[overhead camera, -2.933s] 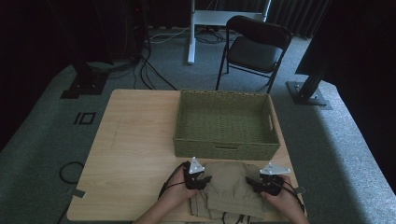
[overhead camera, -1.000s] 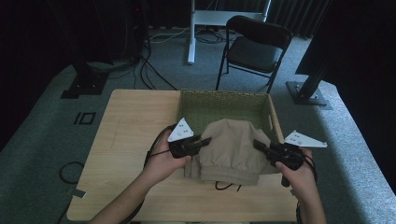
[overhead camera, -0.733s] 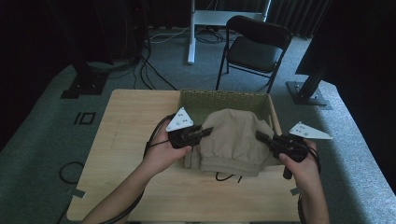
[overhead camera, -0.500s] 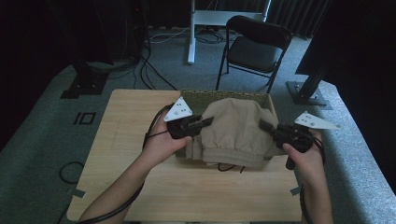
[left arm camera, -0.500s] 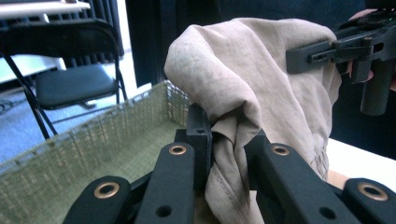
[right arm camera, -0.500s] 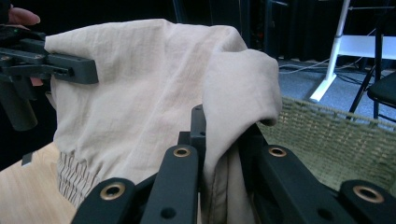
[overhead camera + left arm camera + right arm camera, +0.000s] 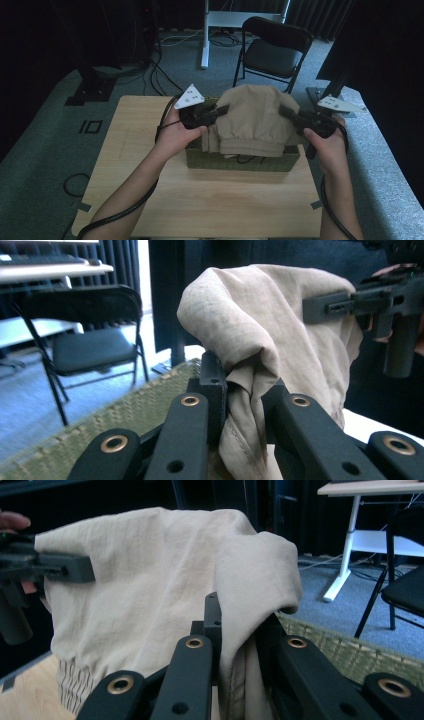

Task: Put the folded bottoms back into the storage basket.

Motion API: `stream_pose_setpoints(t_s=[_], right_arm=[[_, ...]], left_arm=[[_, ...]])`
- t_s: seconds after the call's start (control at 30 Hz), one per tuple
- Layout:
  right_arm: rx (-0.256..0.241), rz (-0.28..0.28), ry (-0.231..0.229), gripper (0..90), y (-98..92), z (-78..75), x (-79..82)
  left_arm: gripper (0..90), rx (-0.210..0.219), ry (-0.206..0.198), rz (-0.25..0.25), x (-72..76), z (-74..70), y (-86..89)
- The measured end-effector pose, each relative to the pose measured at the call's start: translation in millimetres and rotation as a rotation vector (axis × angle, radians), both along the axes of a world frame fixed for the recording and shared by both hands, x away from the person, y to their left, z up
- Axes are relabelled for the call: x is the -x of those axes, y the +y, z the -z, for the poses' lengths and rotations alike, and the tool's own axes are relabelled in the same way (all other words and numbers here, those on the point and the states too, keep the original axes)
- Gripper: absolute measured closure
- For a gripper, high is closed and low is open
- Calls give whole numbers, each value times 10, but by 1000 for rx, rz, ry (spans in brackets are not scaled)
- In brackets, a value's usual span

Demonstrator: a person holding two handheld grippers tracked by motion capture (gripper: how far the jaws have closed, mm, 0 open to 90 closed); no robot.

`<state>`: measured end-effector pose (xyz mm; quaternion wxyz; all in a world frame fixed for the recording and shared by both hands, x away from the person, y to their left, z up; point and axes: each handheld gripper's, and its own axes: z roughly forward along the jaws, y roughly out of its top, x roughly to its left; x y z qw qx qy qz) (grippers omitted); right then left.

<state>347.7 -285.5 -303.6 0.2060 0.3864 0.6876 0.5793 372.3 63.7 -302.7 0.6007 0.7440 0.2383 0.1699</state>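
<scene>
1. High view first: we take the woven basket (image 7: 280, 161) as our landmark. We hold a folded beige garment (image 7: 252, 120) in the air just above it, elastic waistband hanging toward the basket's near wall.
2. Our left gripper (image 7: 212, 112) pinches the garment's edge above the basket's left end; the left gripper view shows the jaws closed on a bunched fold of cloth.
3. Our right gripper (image 7: 290, 112) pinches the opposite edge above the basket's right end, jaws likewise clamped on fabric.
4. We judge the folds could slump apart, since the cloth sags between only two pinch points.
5. The hanging waistband could catch on the basket's near rim if we lower too close to it, leaving cloth draped outside.
6. One bunched grip could slip, dropping the garment askew.
</scene>
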Motion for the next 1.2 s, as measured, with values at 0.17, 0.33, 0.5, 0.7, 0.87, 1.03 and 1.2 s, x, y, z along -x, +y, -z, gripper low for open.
stream_pose_setpoints(t_s=[0.17, 0.33, 0.5, 0.7, 0.87, 1.03, 1.2], right_arm=[[-9, 10, -4, 821, 21, -94, -165], [-8, 25, 0, 821, 65, -139, -356], [-22, 33, 16, 821, 85, -99, -542], [-20, 57, 68, 821, 95, 118, -781], [-7, 83, 142, 821, 99, 477, -945], [16, 101, 214, 820, 102, 863, -1051], [43, 118, 256, 820, 111, 1098, -1133]], left_arm=[[813, 11, -1, -30, -149, -61, 5], [812, 35, -11, -57, -301, -56, 8], [812, 48, -6, -98, -510, 1, 0], [812, 13, 52, -122, -720, 258, -58], [812, -15, 116, -135, -864, 606, -107], [811, -38, 180, -148, -939, 892, -138], [810, -59, 231, -161, -994, 1158, -181]])
